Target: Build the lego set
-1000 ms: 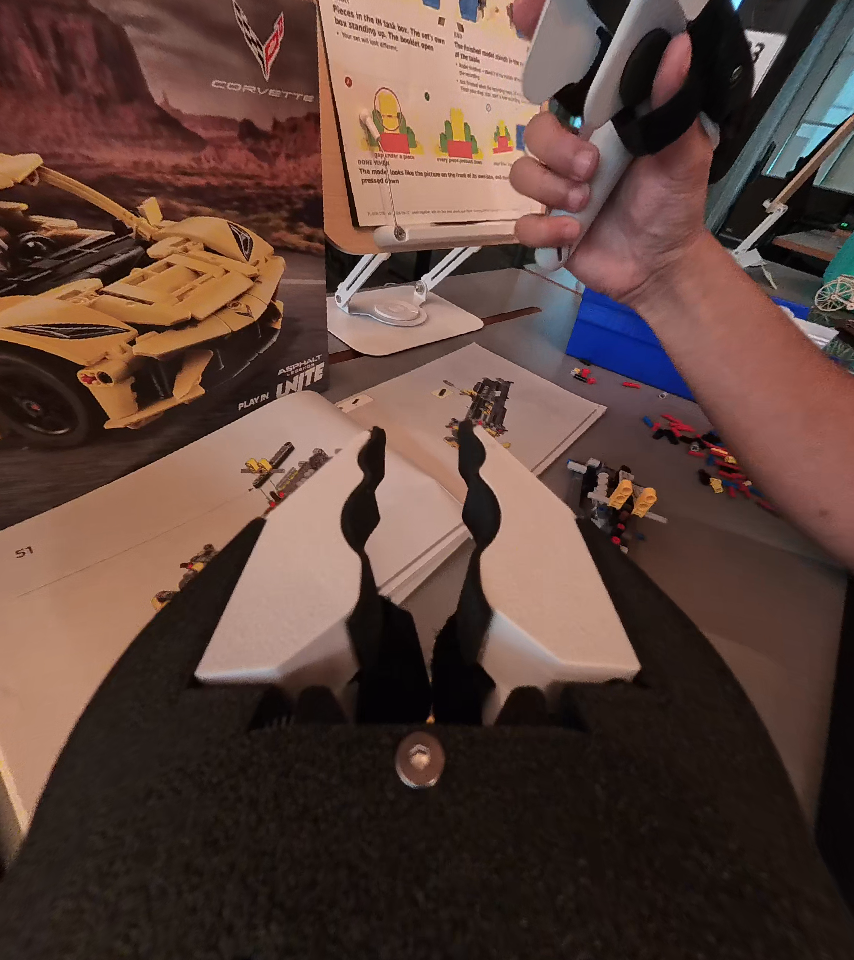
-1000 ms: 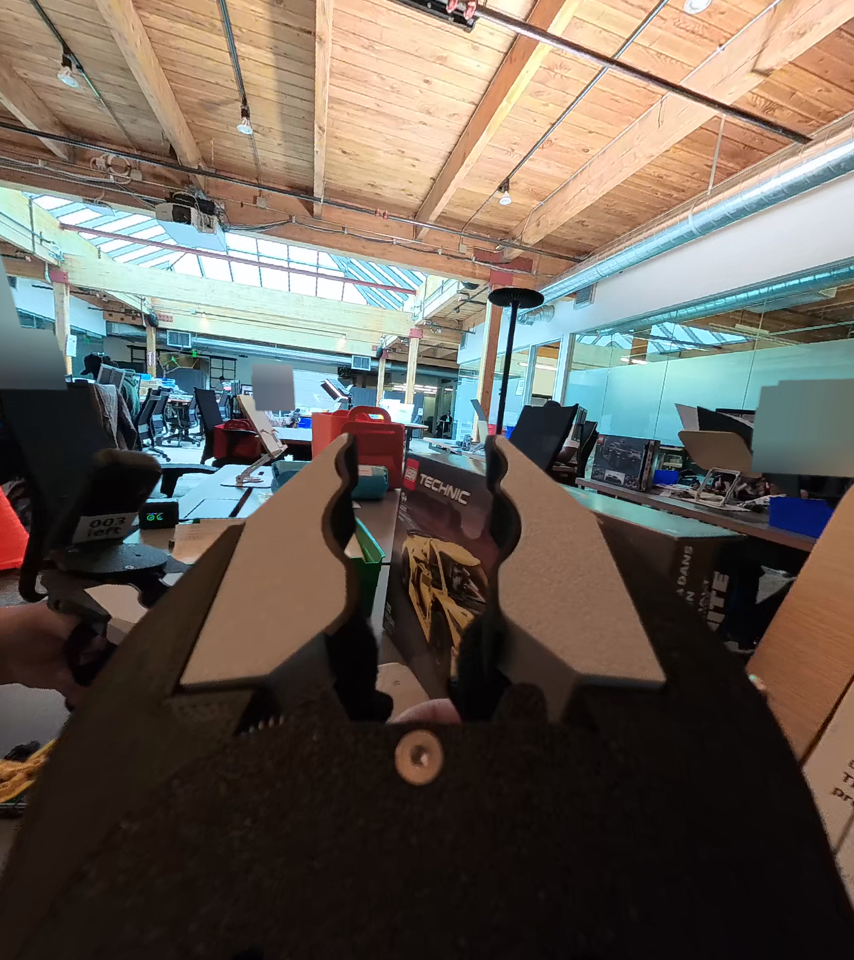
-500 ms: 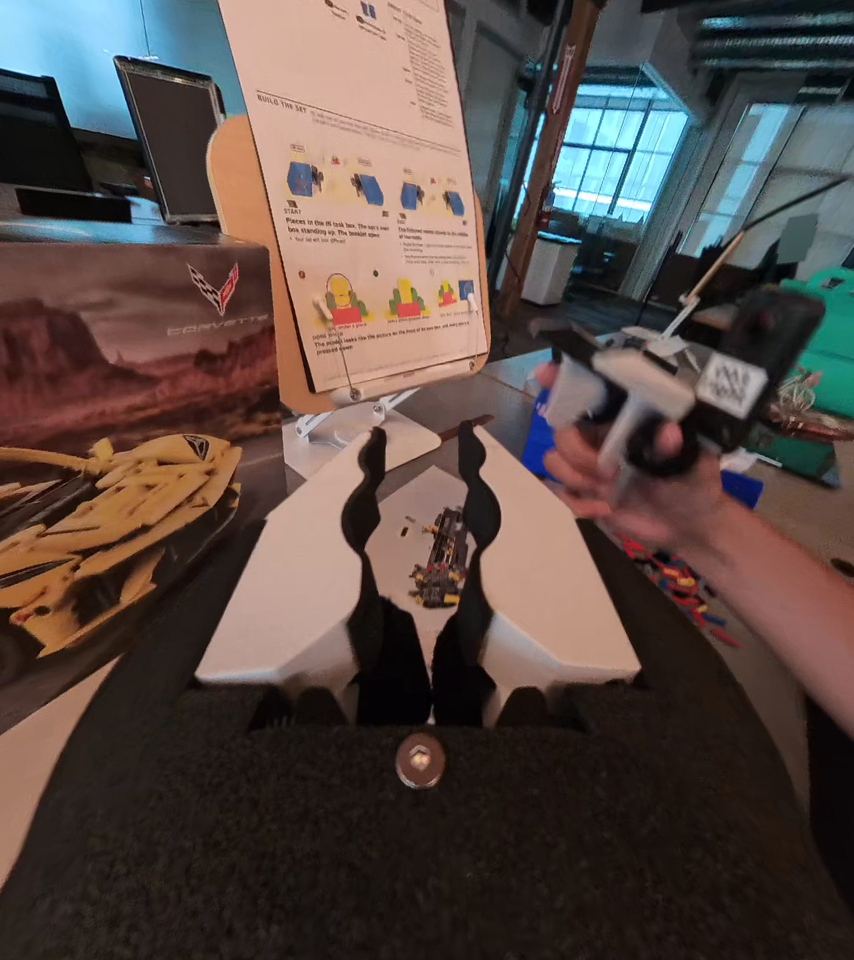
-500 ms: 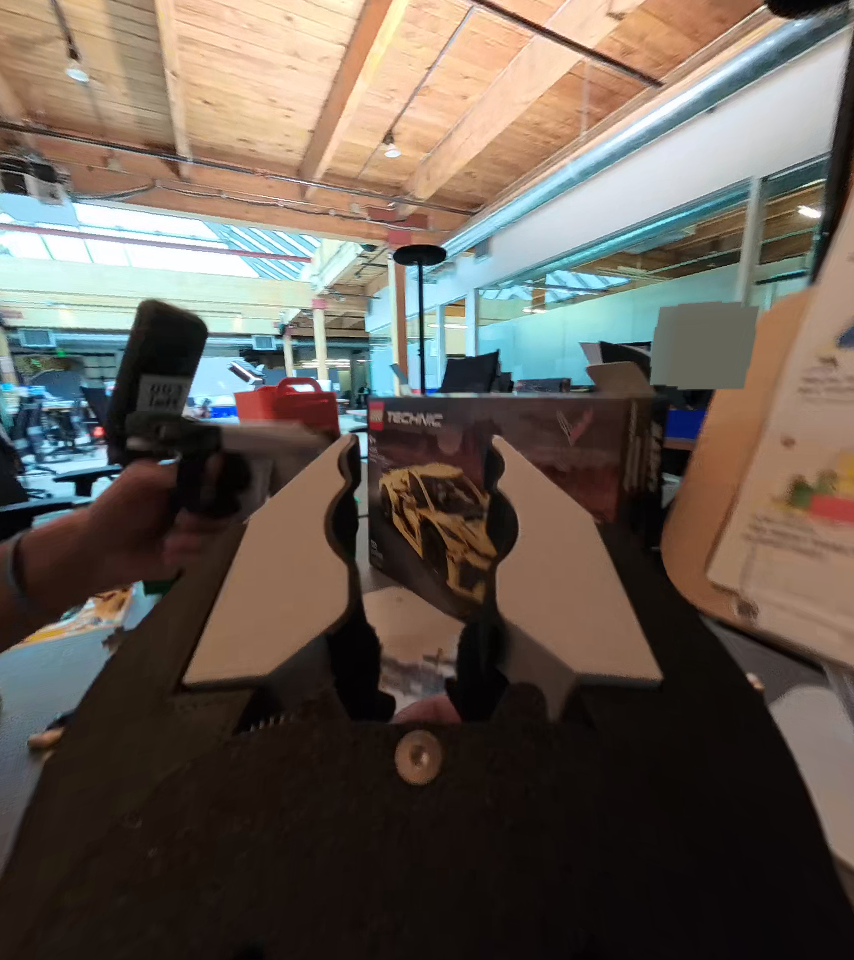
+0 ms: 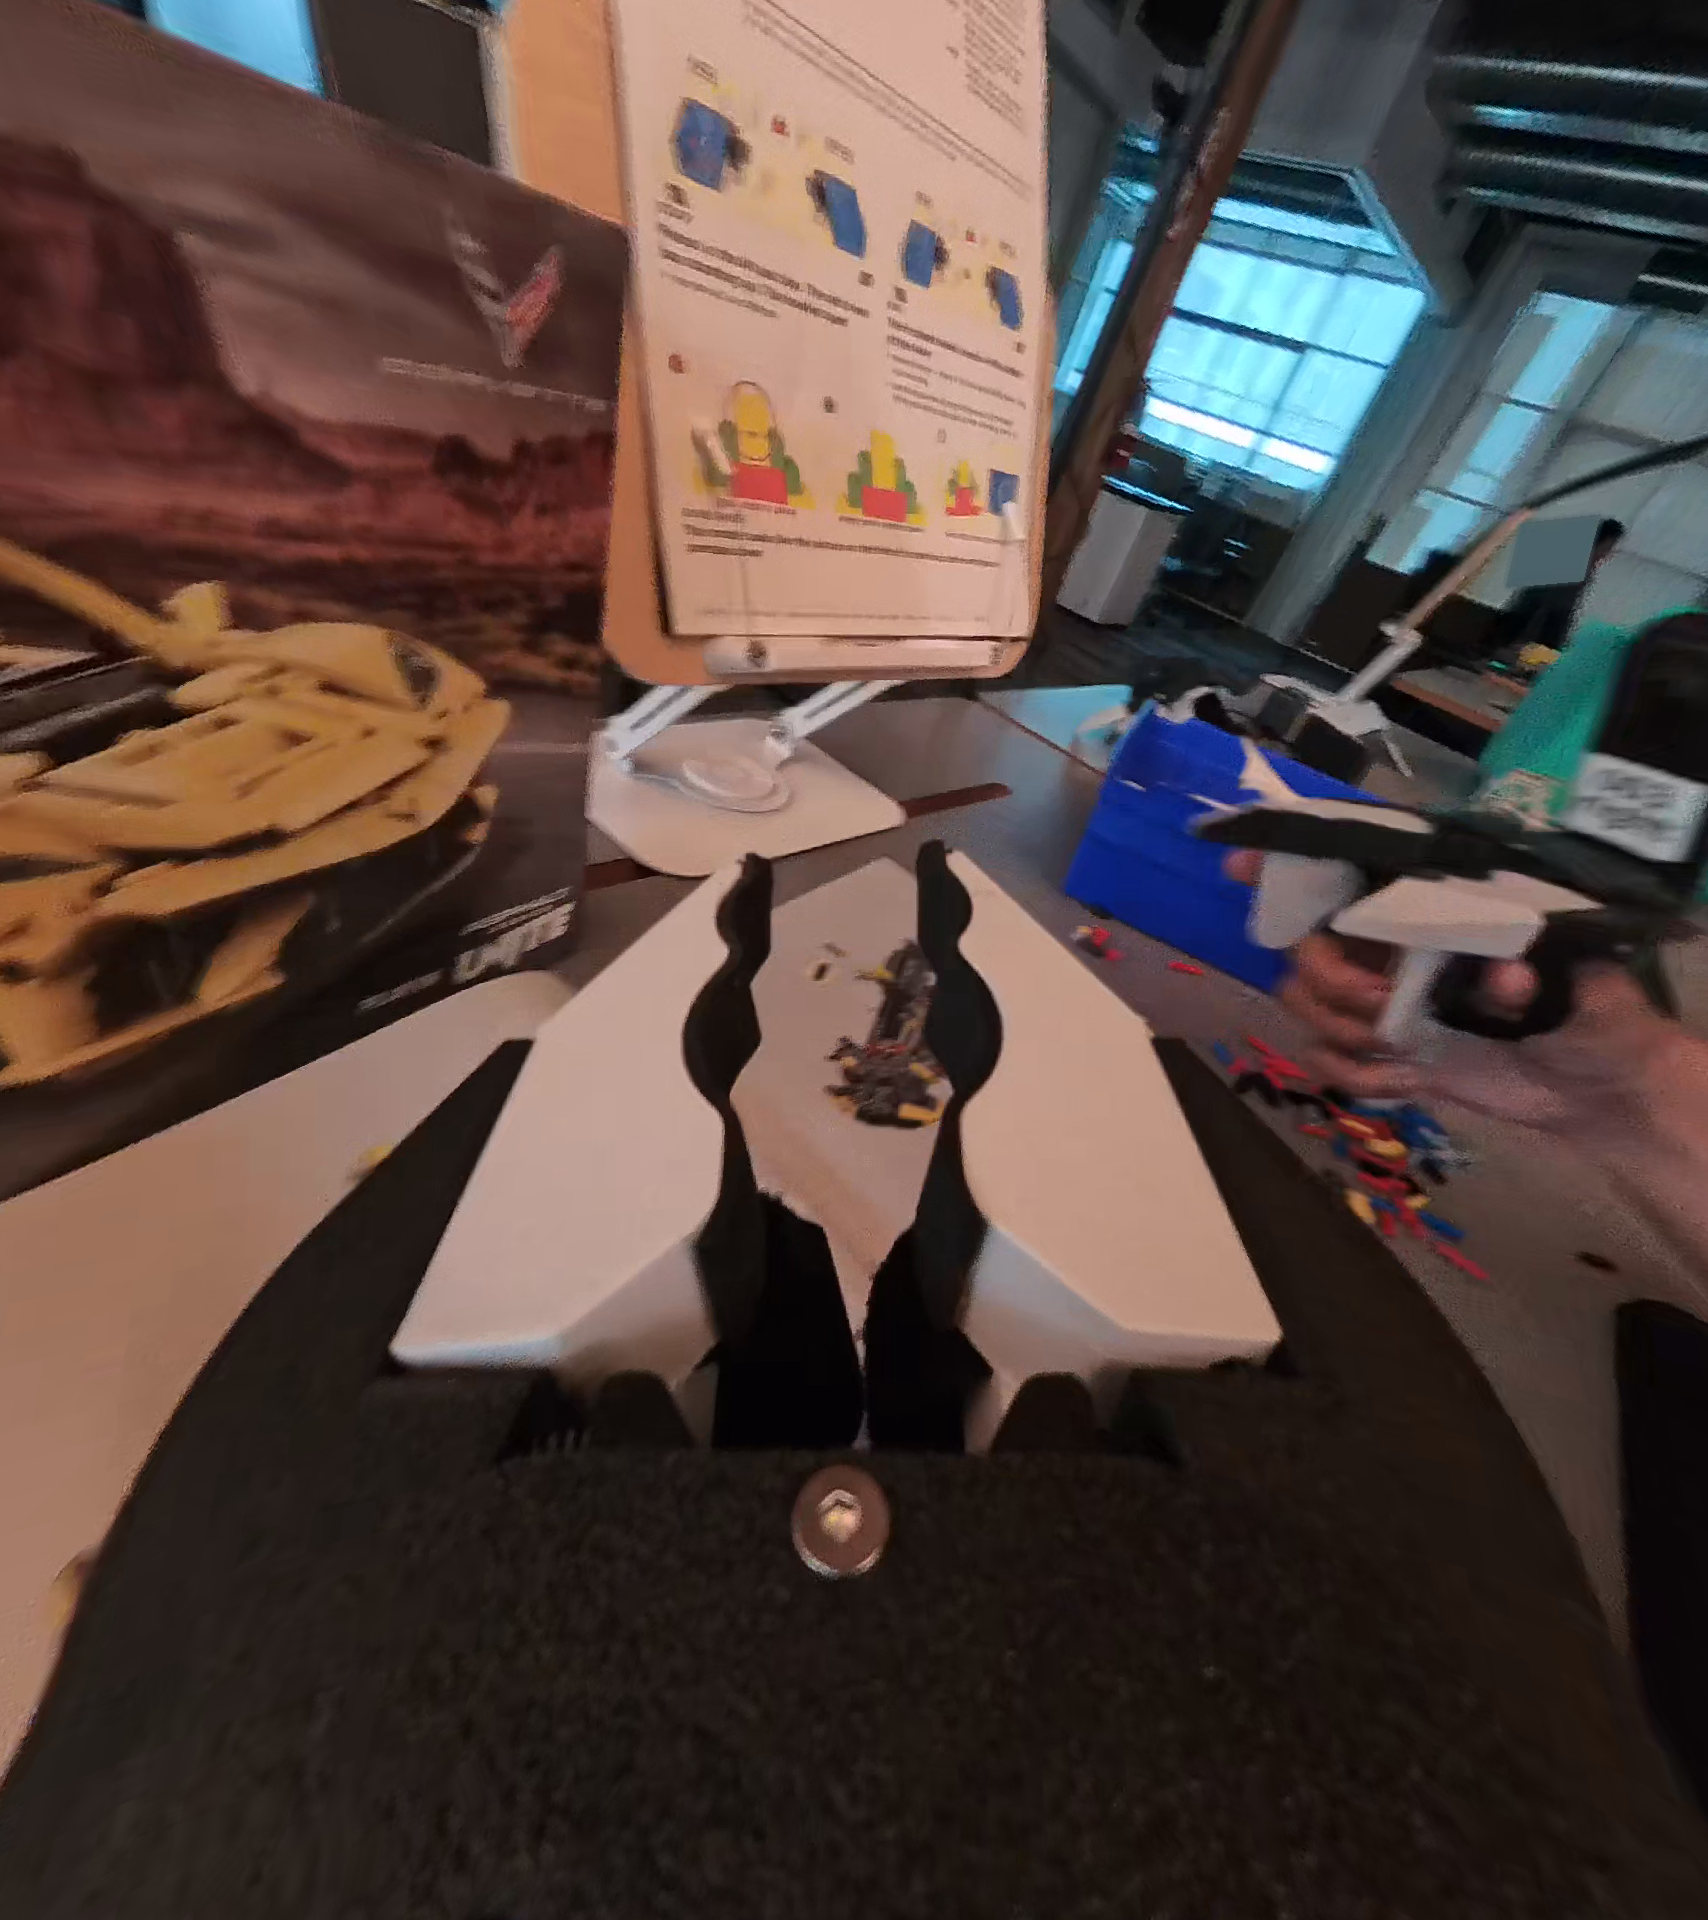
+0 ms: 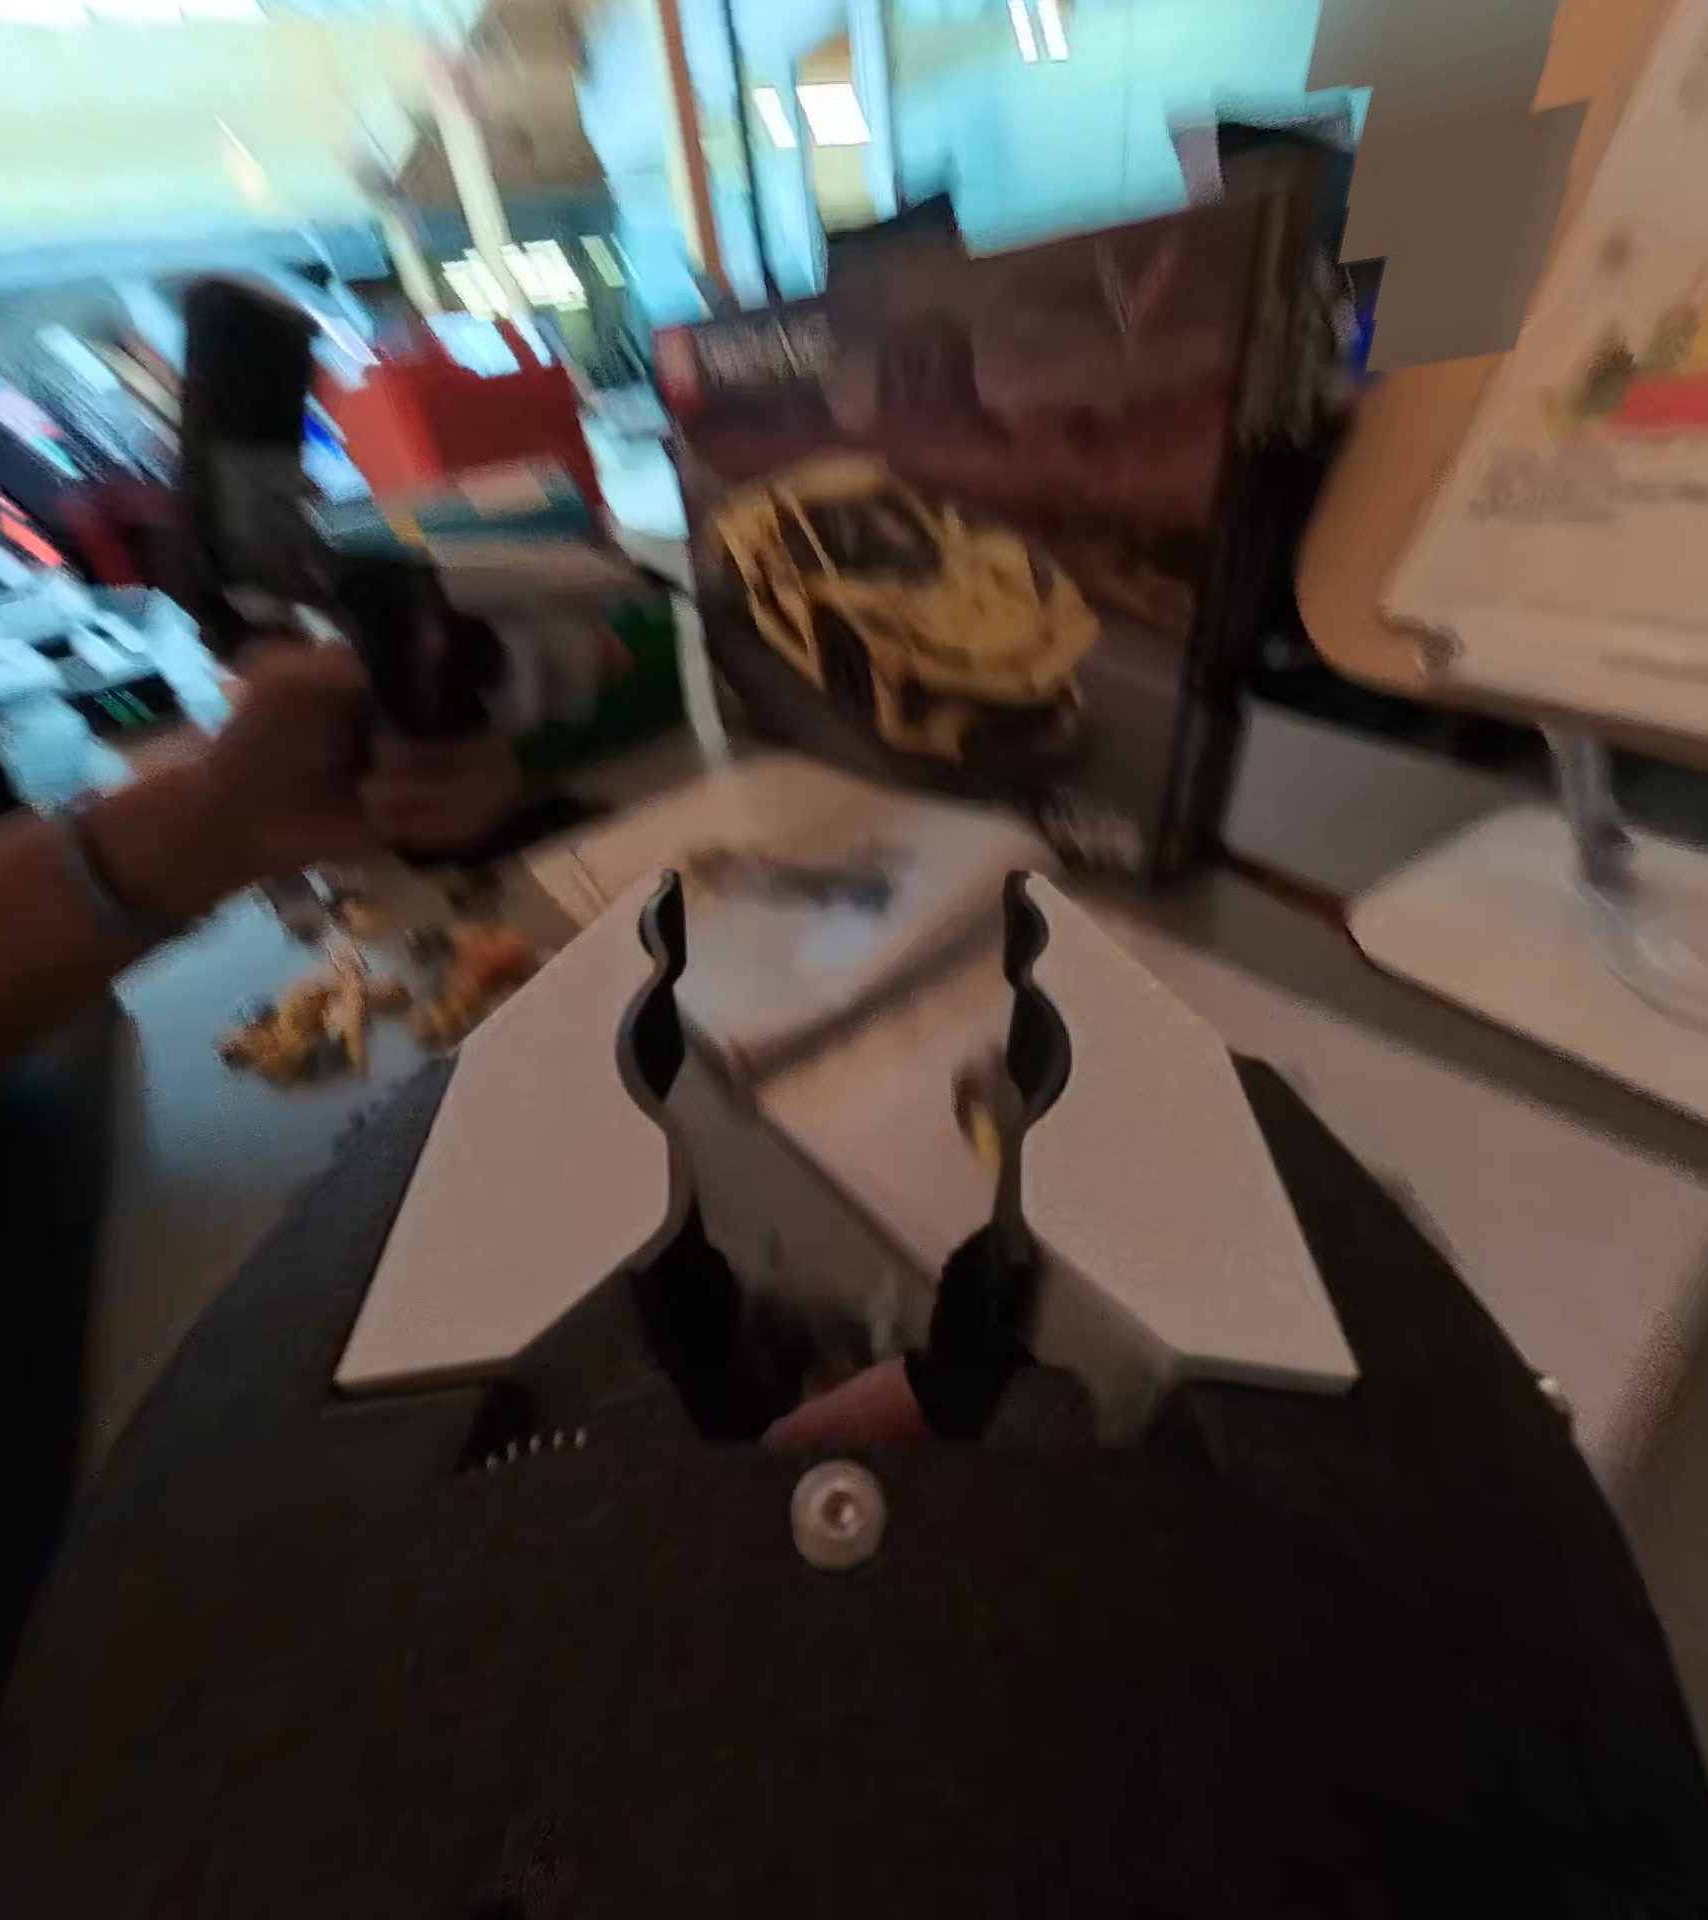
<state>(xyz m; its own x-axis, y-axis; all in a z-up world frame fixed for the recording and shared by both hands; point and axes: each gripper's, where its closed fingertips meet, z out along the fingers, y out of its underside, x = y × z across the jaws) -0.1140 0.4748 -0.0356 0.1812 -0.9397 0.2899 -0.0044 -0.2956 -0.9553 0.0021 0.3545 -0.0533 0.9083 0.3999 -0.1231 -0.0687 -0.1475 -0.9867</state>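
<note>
Both of the person's hands are up off the desk [image 5: 933,727], neither carrying anything. The left hand-held gripper [image 5: 839,883] hangs over the open instruction booklet [image 5: 808,1122] with its jaws parted and nothing between them. The right hand-held gripper [image 6: 839,894] is likewise spread and empty, though its view is badly smeared by motion.

The lego itself is scattered. A dark, partly built assembly with yellow bits [image 5: 891,1029] lies on the booklet page, just ahead of the left fingers. Loose red, blue and yellow pieces [image 5: 1359,1132] are strewn toward the right edge of the desk, near a blue bin [image 5: 1172,862]. A second heap of yellowish pieces [image 6: 351,997] sits by the left side, below the left hand. The set's box [image 5: 206,623] stands upright behind the booklet, and a stand with an instruction sheet [image 5: 839,343] rises beside it.

My worry is speed: a hurried descent could knock the small assembly off the page or sweep loose pieces over the desk edge. With the pieces this tiny, a pinch slightly off-centre would likely flick one away rather than hold it.
</note>
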